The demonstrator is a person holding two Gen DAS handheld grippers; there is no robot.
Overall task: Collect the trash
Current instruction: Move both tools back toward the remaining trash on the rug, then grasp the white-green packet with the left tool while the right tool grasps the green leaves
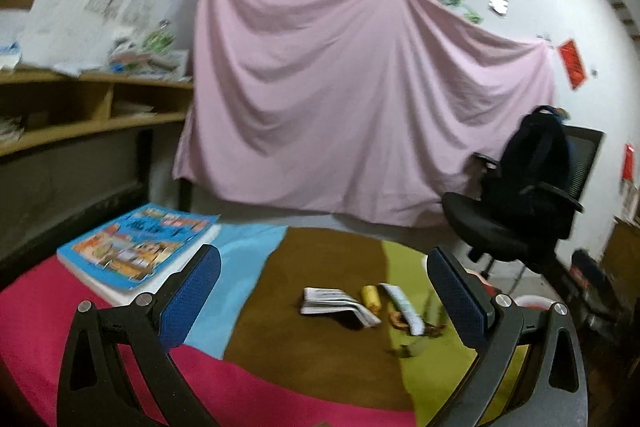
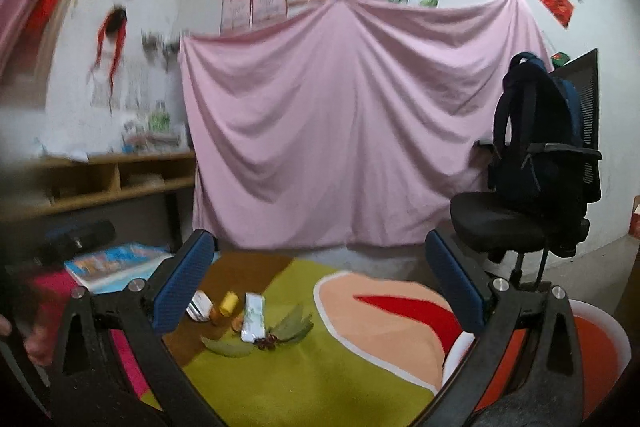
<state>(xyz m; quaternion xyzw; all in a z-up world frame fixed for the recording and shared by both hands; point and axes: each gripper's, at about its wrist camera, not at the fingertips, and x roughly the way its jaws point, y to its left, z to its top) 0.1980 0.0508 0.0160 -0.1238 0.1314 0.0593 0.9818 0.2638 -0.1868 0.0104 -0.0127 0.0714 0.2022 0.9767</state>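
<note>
A small heap of trash lies on the colourful cloth-covered table point(image 1: 312, 347): a folded white wrapper point(image 1: 336, 303), a yellow roll point(image 1: 371, 297), a long white packet point(image 1: 404, 307), green leaves point(image 2: 288, 327) and dark bits point(image 2: 267, 342). The same white packet point(image 2: 253, 317) and yellow roll point(image 2: 229, 303) show in the right wrist view. My left gripper point(image 1: 324, 299) is open and empty, above and short of the trash. My right gripper point(image 2: 320, 287) is open and empty, above the table just right of the trash.
A blue picture book point(image 1: 138, 247) lies at the table's left. An orange and white bin point(image 2: 592, 351) stands low at the right. A black office chair point(image 2: 532, 211) carrying a backpack point(image 2: 536, 131) is beyond. A pink sheet point(image 1: 352, 99) hangs behind, wooden shelves point(image 1: 80, 115) at left.
</note>
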